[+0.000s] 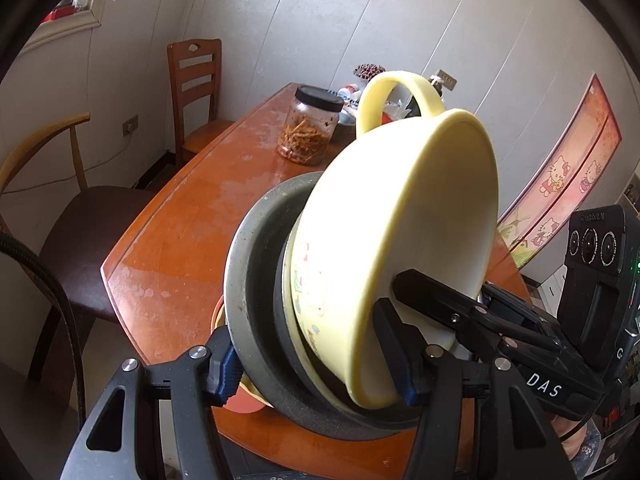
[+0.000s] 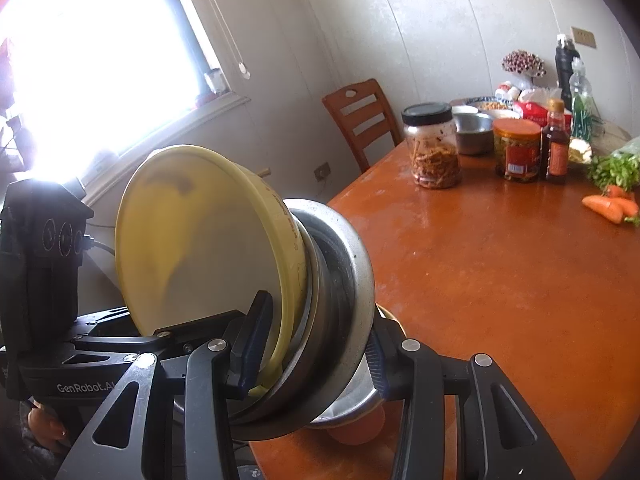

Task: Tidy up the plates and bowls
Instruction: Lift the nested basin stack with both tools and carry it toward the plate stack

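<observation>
A yellow bowl [image 1: 404, 240] with a handle sits nested in a grey metal bowl [image 1: 256, 280], both tipped on edge above the near end of the orange wooden table [image 1: 180, 240]. My left gripper [image 1: 316, 376] is shut across both rims. My right gripper [image 2: 308, 364] is shut on the same stack of yellow bowl [image 2: 200, 248] and metal bowl [image 2: 344, 280] from the other side. It shows in the left wrist view [image 1: 400, 292] gripping the yellow rim. Beneath the stack lie a steel dish [image 2: 352, 404] and something orange [image 2: 356, 428].
A jar of brown snacks [image 2: 434, 148] stands mid-table. Behind it are a steel bowl [image 2: 474, 132], an orange-lidded jar [image 2: 516, 150], sauce bottles [image 2: 556, 144], greens and carrots [image 2: 610, 206]. Wooden chairs [image 1: 196, 92] stand along the far side by the wall.
</observation>
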Action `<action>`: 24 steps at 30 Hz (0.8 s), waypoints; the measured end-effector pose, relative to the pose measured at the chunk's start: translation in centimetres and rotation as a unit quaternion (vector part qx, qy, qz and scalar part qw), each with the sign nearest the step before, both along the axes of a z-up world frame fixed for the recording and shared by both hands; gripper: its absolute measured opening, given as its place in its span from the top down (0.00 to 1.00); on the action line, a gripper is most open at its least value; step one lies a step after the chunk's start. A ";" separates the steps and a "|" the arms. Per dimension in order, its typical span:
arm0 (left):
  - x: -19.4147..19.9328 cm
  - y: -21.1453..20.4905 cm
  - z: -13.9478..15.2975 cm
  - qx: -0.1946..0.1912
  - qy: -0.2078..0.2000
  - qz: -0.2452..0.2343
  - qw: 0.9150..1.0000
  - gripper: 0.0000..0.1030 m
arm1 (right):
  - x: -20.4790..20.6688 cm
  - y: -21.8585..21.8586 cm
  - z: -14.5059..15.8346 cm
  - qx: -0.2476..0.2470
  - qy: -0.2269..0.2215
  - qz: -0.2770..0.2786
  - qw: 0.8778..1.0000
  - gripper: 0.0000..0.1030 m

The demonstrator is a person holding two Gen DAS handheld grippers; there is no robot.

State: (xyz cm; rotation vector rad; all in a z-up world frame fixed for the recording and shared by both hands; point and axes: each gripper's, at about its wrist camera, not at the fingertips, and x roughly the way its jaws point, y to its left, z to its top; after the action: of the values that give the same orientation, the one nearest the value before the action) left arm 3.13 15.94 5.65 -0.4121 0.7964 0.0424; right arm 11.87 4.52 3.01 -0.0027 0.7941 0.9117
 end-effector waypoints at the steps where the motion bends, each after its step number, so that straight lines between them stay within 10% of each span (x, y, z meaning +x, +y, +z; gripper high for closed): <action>1: 0.1 0.0 -0.3 -0.001 0.005 0.000 1.000 0.43 | 0.1 0.1 -0.3 -0.001 0.004 0.000 1.000 0.56; 24: 2.9 1.3 -4.5 -0.014 0.059 0.000 0.998 0.44 | 2.7 0.8 -5.8 -0.016 0.072 -0.005 0.997 0.56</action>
State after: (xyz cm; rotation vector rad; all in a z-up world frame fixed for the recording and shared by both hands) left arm 6.02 17.27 1.13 -0.4400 0.9146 0.0563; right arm 14.56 5.27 -2.77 0.0385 0.9416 0.8975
